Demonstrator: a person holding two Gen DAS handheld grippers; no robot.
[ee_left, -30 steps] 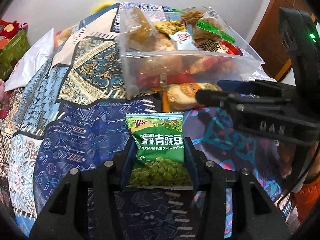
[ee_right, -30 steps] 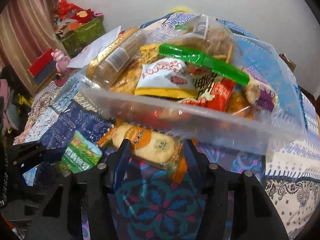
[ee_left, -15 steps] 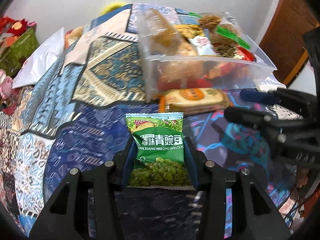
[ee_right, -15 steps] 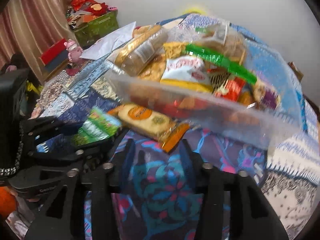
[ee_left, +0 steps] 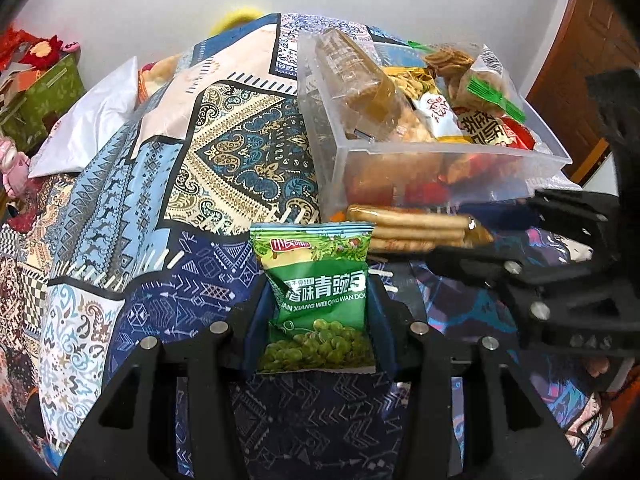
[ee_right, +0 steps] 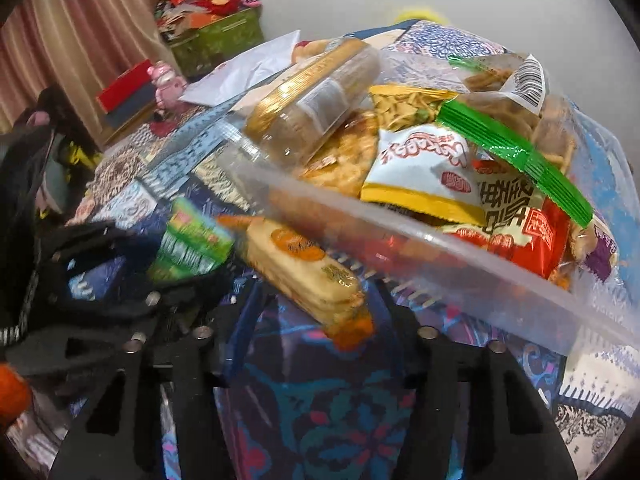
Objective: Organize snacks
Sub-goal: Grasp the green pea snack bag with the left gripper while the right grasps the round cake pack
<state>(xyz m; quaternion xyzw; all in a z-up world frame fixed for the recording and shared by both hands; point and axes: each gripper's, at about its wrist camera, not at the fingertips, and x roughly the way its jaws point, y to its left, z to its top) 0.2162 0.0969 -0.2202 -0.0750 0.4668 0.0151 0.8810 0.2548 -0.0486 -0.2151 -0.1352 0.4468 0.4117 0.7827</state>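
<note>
Left claw (ee_left: 320, 312) is clamped on a green pea packet (ee_left: 320, 292), holding it upright just in front of the clear plastic box (ee_left: 440, 168). Right claw (ee_right: 320, 304) is closing its jaws around a pack of crackers (ee_right: 304, 272); whether the pads already press on it cannot be told through the blur.

Beneath everything spreads the patterned bedspread (ee_left: 168, 208), blue and cream. On it sits the box, heaped with snacks: a long roll of biscuits (ee_right: 316, 96) against its left wall, a white and yellow packet (ee_right: 424, 172) in the middle, a red packet (ee_right: 532, 236) toward its right. The crackers lie just in front of the box's near wall, and the pea packet is to their left.
</note>
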